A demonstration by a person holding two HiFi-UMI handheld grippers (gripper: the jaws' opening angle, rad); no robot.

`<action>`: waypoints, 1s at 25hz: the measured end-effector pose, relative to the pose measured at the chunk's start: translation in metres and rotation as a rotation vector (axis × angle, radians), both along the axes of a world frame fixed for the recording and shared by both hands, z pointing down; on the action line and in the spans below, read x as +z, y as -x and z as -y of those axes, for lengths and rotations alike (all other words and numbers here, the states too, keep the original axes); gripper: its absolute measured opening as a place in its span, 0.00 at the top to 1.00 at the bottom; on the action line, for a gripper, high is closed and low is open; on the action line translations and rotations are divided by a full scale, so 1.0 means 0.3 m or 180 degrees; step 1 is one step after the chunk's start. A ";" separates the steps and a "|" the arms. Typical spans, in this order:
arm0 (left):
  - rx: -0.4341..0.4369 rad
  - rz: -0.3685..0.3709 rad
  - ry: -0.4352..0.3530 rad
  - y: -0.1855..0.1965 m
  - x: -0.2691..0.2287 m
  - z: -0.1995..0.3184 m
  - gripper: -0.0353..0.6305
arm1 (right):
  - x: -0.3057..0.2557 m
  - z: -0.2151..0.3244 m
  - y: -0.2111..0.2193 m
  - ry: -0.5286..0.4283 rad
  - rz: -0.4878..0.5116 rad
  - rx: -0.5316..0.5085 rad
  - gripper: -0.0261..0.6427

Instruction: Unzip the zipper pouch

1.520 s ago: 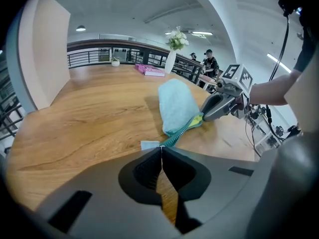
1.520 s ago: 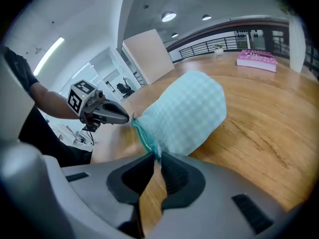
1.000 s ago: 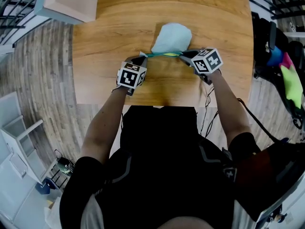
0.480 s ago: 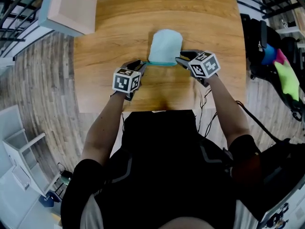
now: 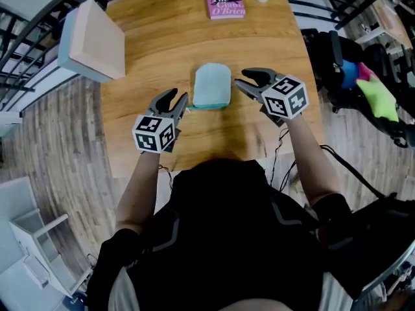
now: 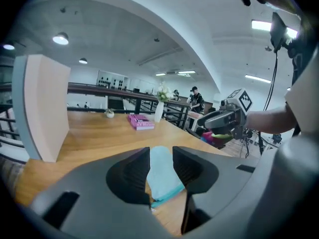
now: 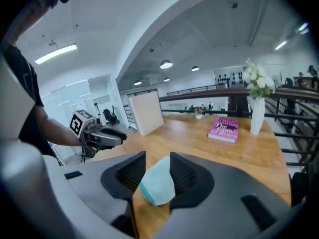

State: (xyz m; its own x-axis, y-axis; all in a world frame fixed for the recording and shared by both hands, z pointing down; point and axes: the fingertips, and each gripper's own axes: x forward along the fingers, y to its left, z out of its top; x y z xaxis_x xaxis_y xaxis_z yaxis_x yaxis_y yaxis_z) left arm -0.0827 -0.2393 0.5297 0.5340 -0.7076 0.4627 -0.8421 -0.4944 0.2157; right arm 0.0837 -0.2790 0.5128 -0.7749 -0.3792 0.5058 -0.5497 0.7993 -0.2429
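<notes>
The light blue zipper pouch (image 5: 212,86) lies flat on the wooden table (image 5: 155,57), its teal zipper edge toward me. My left gripper (image 5: 174,101) hovers off its near left corner and my right gripper (image 5: 249,80) off its right side; both are raised clear of it. Their jaws have just been opening and stand apart with nothing pinched. In the left gripper view the pouch (image 6: 162,176) shows through the gap of the left gripper (image 6: 160,156), down on the table. The right gripper (image 7: 158,161) frames the pouch (image 7: 157,183) the same way.
A pink book (image 5: 225,0) lies at the table's far side, next to a white vase (image 7: 256,108) with flowers. A pale box (image 5: 91,41) stands at the left edge. Bags (image 5: 369,89) hang beyond the right edge. The near table edge runs just under my hands.
Both grippers have let go of the pouch's ends, opened and risen off the table. The pouch, stretched between them before, now rests loose on the wood.
</notes>
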 end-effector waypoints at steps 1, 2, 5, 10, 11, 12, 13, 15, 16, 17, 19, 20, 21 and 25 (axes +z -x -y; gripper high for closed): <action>-0.0038 -0.0001 -0.0089 0.007 -0.045 0.005 0.70 | -0.049 0.002 -0.007 -0.0088 0.0046 0.0031 0.72; -0.0069 0.0004 -0.0179 0.012 -0.091 0.010 0.68 | -0.097 0.004 -0.015 -0.0177 0.0087 0.0064 0.72; -0.0149 0.0048 -0.0469 0.020 -0.236 0.022 0.68 | -0.234 0.005 -0.038 -0.0515 0.0104 0.0142 0.73; -0.0297 -0.0084 -0.0900 0.019 -0.473 0.012 0.68 | -0.413 -0.032 -0.054 -0.0958 0.0103 0.0162 0.74; -0.0405 -0.0109 -0.0938 0.030 -0.510 0.015 0.69 | -0.446 -0.030 -0.060 -0.1009 0.0152 0.0222 0.76; -0.0522 -0.0123 -0.0957 0.044 -0.541 0.019 0.70 | -0.480 -0.025 -0.067 -0.1053 0.0219 0.0298 0.80; -0.0610 -0.0133 -0.0965 0.054 -0.568 0.019 0.72 | -0.513 -0.020 -0.072 -0.1088 0.0294 0.0372 0.83; -0.0663 -0.0135 -0.0986 0.057 -0.615 0.008 0.77 | -0.572 -0.022 -0.077 -0.1140 0.0420 0.0466 0.86; -0.0670 -0.0132 -0.1014 0.056 -0.638 -0.001 0.79 | -0.596 -0.027 -0.079 -0.1164 0.0453 0.0490 0.86; -0.0675 -0.0136 -0.1048 0.055 -0.659 -0.009 0.81 | -0.618 -0.033 -0.080 -0.1193 0.0467 0.0505 0.87; -0.0670 -0.0176 -0.1106 0.056 -0.693 -0.025 0.85 | -0.655 -0.048 -0.080 -0.1260 0.0461 0.0511 0.89; -0.0671 -0.0204 -0.1128 0.058 -0.705 -0.032 0.86 | -0.668 -0.056 -0.079 -0.1293 0.0450 0.0505 0.90; -0.0677 -0.0237 -0.1144 0.061 -0.715 -0.040 0.87 | -0.679 -0.065 -0.078 -0.1320 0.0444 0.0502 0.90; -0.0652 -0.0384 -0.1185 0.056 -0.756 -0.072 0.90 | -0.711 -0.090 -0.088 -0.1410 0.0455 0.0556 0.94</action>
